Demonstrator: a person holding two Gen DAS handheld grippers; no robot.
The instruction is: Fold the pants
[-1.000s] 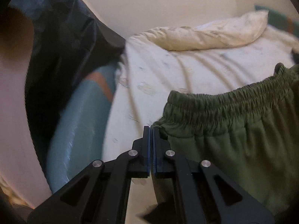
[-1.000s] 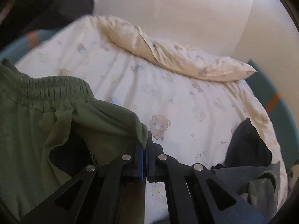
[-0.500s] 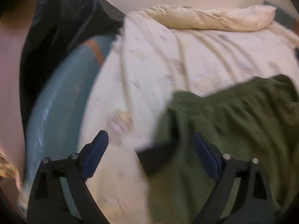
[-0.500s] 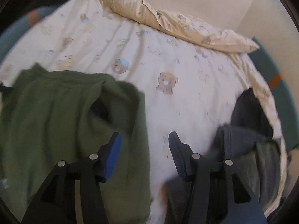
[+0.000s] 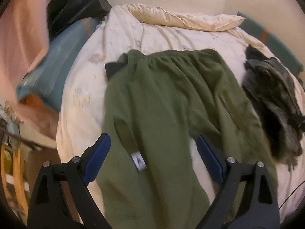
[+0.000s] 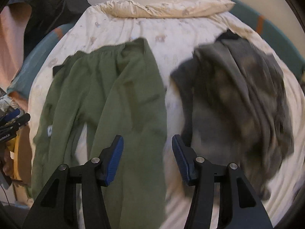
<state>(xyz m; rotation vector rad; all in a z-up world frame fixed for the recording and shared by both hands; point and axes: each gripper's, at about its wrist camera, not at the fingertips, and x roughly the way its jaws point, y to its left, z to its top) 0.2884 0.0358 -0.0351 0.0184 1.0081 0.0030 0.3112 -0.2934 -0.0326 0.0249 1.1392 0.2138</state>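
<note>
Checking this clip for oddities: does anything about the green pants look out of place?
Yes. On the green pants a black pocket lining sticks out beside the waistband, and a white label shows on one leg; they may be inside out.

Pants [image 5: 167, 99] lay flat on bed [image 5: 82, 87], waistband toward pillow [image 5: 186, 19] at far end; heap of clothes [image 5: 274, 99] to their right.

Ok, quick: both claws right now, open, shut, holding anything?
Left claw: open, holding nothing; green pants lie flat below.
Right claw: open, holding nothing, above the pants' edge.
</note>
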